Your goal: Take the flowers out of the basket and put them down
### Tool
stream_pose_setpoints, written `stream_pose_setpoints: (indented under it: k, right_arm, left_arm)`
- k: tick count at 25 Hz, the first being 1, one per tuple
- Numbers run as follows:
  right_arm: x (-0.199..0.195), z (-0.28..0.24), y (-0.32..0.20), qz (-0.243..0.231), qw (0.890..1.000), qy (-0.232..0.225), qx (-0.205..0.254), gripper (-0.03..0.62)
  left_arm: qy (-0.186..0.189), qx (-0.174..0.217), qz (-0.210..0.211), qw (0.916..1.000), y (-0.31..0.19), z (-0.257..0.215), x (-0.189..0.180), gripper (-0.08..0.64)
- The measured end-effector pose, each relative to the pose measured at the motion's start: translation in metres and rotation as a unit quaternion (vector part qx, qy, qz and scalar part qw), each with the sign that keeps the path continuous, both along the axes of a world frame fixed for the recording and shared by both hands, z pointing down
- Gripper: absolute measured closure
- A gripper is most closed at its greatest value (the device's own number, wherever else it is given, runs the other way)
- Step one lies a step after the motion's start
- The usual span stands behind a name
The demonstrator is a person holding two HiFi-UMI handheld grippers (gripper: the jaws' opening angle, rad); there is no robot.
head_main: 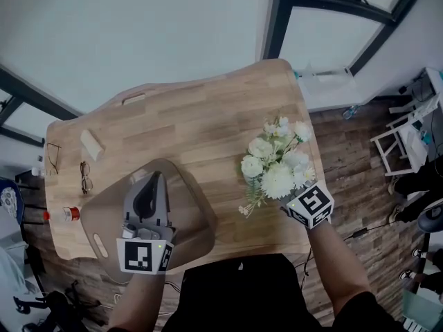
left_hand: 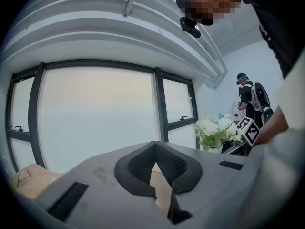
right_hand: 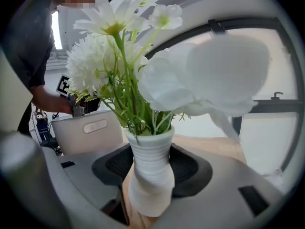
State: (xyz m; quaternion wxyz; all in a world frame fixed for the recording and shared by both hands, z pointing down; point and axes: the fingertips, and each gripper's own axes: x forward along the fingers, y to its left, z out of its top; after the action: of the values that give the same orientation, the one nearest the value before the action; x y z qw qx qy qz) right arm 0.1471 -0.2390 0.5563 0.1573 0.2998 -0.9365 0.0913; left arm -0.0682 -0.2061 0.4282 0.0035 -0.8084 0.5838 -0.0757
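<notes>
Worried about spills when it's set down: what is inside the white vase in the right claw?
Green stems of the white flowers fill the neck of the vase, gripped by the right claw. The opaque ribbed wall hides everything below the rim, so any water cannot be seen.

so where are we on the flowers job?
Done: the white flowers in their ribbed white vase are out of the beige plastic basket. In hand: the right gripper has its jaws clamped on the vase above the wooden table; the left gripper seems to hold the basket's rim. Left: set the vase down, release.
</notes>
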Motion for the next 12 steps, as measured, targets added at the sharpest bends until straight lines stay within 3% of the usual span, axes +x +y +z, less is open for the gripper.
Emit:
stream_pose_setpoints:
  k: [12]
  right_arm:
    - [-0.011,0.017,-0.005,-0.020,0.999,0.034,-0.001,0.338]
  left_arm:
    - [0.001,-0.004,-0.012,0.9999,-0.003,0.002,-0.008,0.555]
